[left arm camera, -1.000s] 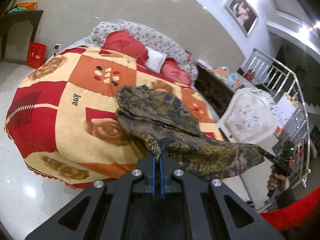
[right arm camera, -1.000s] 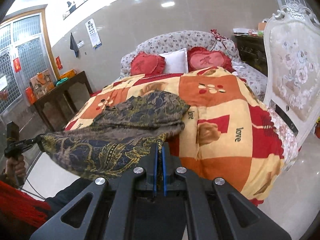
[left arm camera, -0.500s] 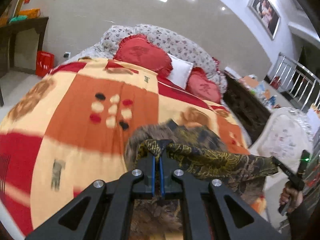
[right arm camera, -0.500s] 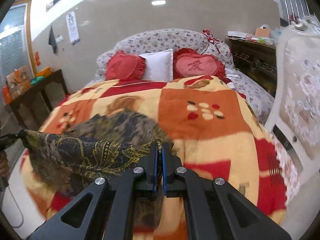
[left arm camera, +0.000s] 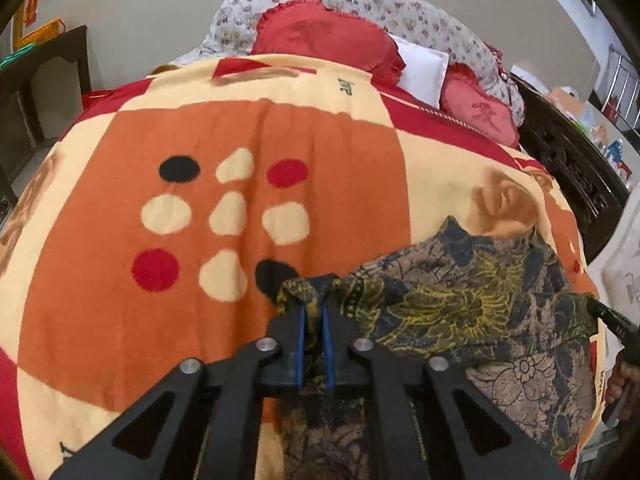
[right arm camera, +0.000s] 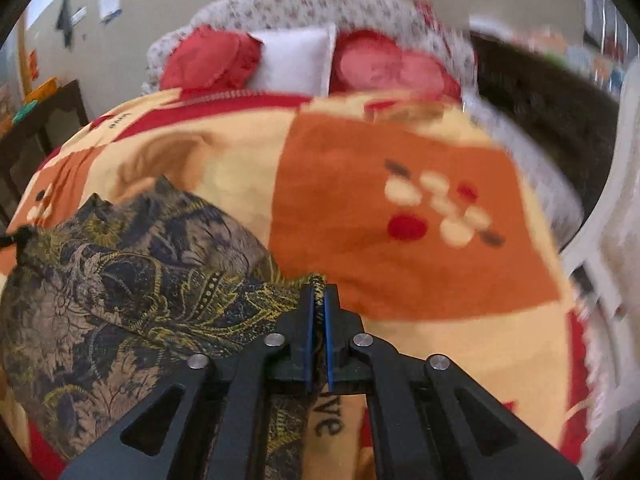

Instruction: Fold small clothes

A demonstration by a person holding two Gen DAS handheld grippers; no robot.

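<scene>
The dark patterned garment [left arm camera: 472, 300] lies folded on the bed's orange and cream blanket [left arm camera: 224, 128], at lower right of the left wrist view and lower left of the right one, which is blurred. Its lower part runs under the gripper bodies, out of sight. The left hand-held gripper [left arm camera: 313, 312] angles down; its jaws have just been opening, a narrow gap with the cloth corner between. The right hand-held gripper [right arm camera: 317, 304], also tilted down, pinches the other corner tight. Red cushions [left arm camera: 324, 36] sit by the headboard.
</scene>
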